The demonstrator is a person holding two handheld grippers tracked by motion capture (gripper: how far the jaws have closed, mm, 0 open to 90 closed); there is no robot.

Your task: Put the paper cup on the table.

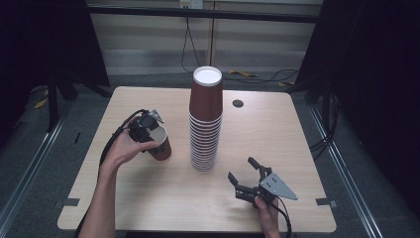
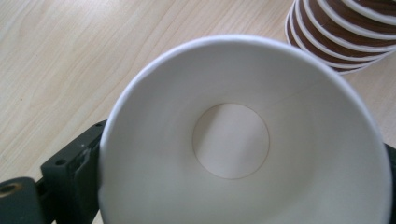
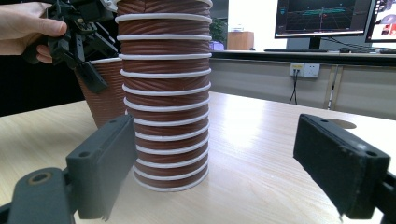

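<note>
A tall stack of brown ribbed paper cups stands upside down in the middle of the table. Left of it one single brown cup sits mouth up, leaning slightly. My left gripper comes down over it from the left, a jaw against each side of its wall. The left gripper view looks straight into the cup's white inside, with the stack's edge at top right. My right gripper lies low near the front right, jaws wide apart and bare. In its view the stack rises between them, the single cup behind.
The light wooden table has a round cable hole behind the stack. Dark curtains flank both sides and cables run on the floor at the back. Monitors stand far off in the right gripper view.
</note>
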